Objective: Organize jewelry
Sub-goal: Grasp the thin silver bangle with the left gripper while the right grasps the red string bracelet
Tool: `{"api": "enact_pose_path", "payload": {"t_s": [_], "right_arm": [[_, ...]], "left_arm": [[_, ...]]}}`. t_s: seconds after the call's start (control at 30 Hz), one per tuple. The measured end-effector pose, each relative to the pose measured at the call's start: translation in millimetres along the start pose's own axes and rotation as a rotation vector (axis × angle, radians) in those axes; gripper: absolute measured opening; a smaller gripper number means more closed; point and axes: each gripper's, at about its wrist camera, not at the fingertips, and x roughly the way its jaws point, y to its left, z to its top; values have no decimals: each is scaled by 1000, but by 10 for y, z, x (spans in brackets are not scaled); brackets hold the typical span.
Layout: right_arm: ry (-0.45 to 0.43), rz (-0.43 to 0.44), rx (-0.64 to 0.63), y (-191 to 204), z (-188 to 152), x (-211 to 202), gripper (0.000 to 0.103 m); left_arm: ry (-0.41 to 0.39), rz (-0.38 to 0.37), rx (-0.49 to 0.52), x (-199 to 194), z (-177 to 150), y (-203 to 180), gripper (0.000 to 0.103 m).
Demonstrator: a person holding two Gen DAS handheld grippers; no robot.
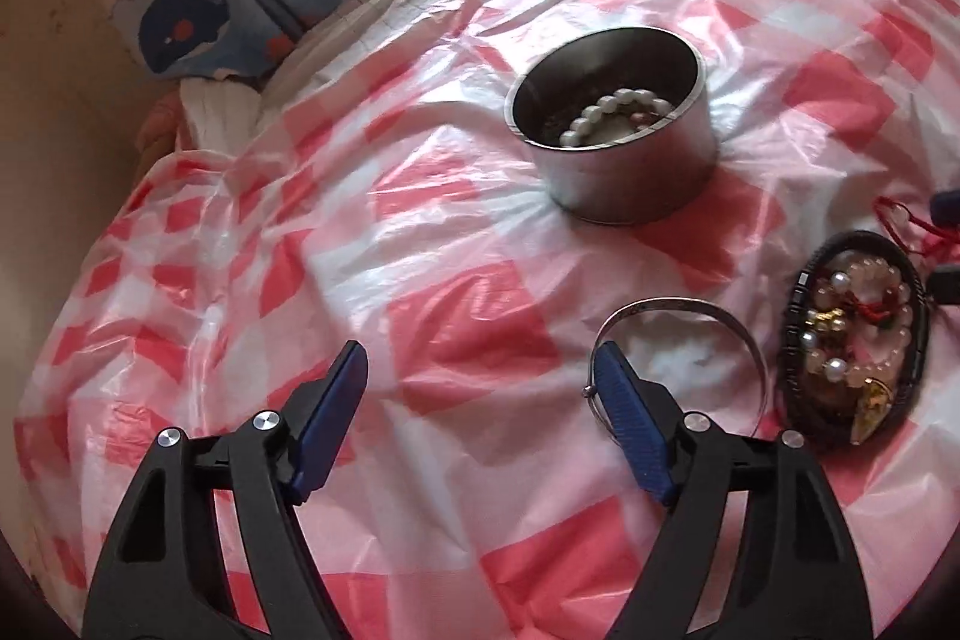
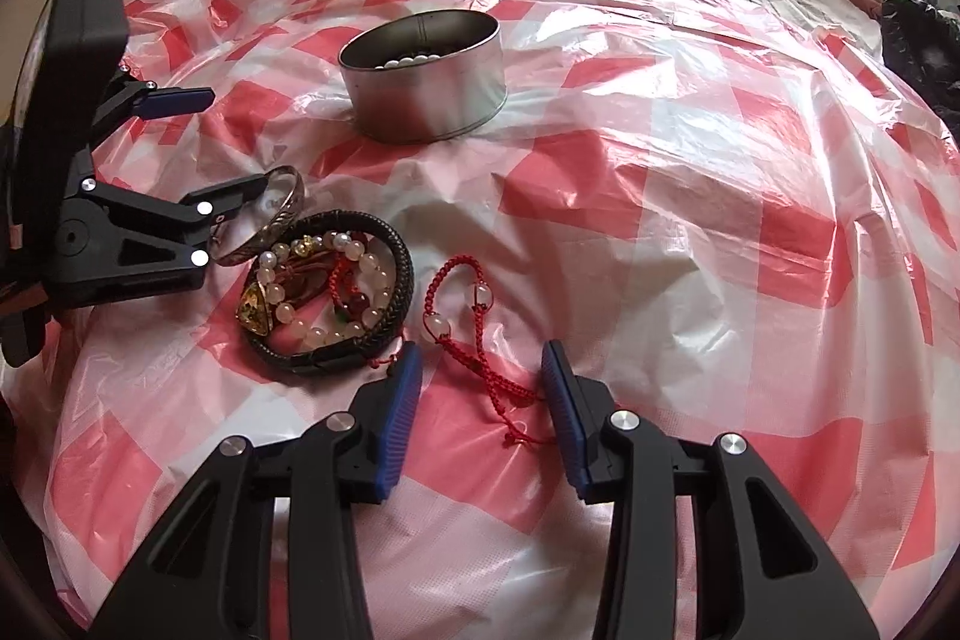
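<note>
A round metal tin (image 1: 624,124) (image 2: 427,79) holds a white bead bracelet (image 1: 612,109) and stands on the red-and-white plastic sheet. My left gripper (image 1: 480,370) (image 2: 240,148) is open; its right finger sits inside a silver bangle (image 1: 684,352) (image 2: 270,214), touching its rim. A black braided bracelet (image 1: 852,340) (image 2: 354,292) rings a heap of pearl and gold pieces. A red cord bracelet (image 2: 474,334) with clear beads lies between the fingers of my open right gripper (image 2: 480,370).
The crinkled checkered plastic sheet (image 1: 420,280) (image 2: 690,190) covers a bed. A whale-print cloth (image 1: 198,10) lies at the far left by the wall. A black bag (image 2: 918,40) sits at the far right edge.
</note>
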Motion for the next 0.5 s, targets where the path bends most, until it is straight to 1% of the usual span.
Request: {"api": "enact_pose_path", "payload": {"t_s": [0.03,0.07,0.13,0.2,0.23,0.3,0.33,0.37,0.4,0.43,0.47,0.5], "right_arm": [[-4,25,16,-15,3,-9,41],[-7,31,21,-21,4,-16,41],[-5,13,17,-12,3,-12,41],[-3,-14,-6,25,2,-2,41],[0,-25,-16,44,-1,8,41],[8,-36,-24,54,-3,33,41],[10,-39,-24,52,-6,36,41],[8,-42,-19,41,-8,33,37],[6,-39,-12,21,-8,29,25],[3,-30,-1,-1,-7,19,16],[-4,-26,7,-18,-8,4,6],[-12,-23,12,-28,-6,-13,4]], "left_arm": [[-7,6,-22,-19,5,76,72],[-14,-11,-47,-39,10,145,70],[-42,-94,-81,-84,14,231,68],[-62,-178,-91,-113,24,230,64],[-69,-208,-90,-119,24,200,62],[-64,-233,-57,-94,25,102,57],[-50,-242,-38,-62,21,46,50],[-32,-256,-26,-29,10,-2,42],[-17,-274,-31,15,-3,-20,36],[8,-286,-42,63,-13,-27,19],[18,-291,-43,86,-27,-35,6],[18,-305,-53,87,-28,-24,5]]}}
